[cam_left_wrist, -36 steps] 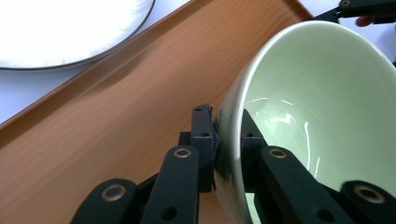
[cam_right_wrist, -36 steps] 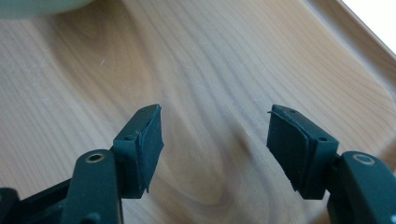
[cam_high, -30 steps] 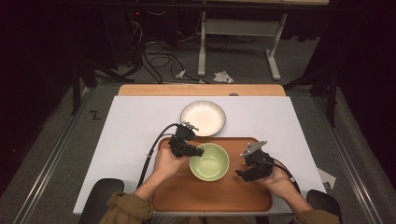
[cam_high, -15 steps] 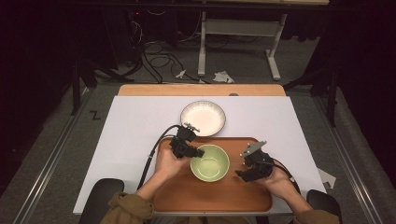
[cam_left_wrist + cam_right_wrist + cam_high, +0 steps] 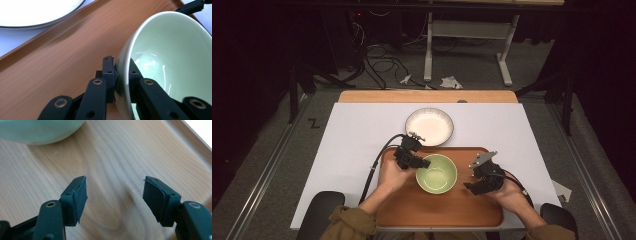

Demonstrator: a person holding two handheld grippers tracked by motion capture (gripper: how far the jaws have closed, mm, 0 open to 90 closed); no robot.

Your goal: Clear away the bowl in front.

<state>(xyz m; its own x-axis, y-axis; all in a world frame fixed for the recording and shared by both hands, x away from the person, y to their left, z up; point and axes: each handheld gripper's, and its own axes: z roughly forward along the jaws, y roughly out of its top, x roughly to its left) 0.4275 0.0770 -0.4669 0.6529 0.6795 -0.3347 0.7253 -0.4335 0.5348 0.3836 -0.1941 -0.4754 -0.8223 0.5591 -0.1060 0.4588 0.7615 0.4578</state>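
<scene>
Black jaws of the left gripper (image 5: 121, 72) clamped across the near rim of the green bowl (image 5: 172, 62), one jaw outside the wall, the other inside against the glaze. Bowl seen from above sitting on the wooden tray (image 5: 397, 210), about mid-tray, left gripper (image 5: 419, 162) at its left edge. A thin pinch on smooth, curved ceramic: likely to slip or pivot if lifted fast, since the whole weight would hang off one point on the rim. Any twist of the wrist could swing the far side down and knock it on the tray. Hard to tell whether the bowl is flat on the wood or already tipped a little.

Right gripper (image 5: 115, 193) spread wide, nothing between its pads, hovering just over bare tray wood to the right of the bowl (image 5: 40, 131); also seen in the high view (image 5: 472, 186). No support given to the bowl from that side.

Farther out, white plate (image 5: 429, 126) on the white table cover (image 5: 352, 145), just beyond the tray's far edge. Risk of clipping that plate if the bowl travels forward low.
</scene>
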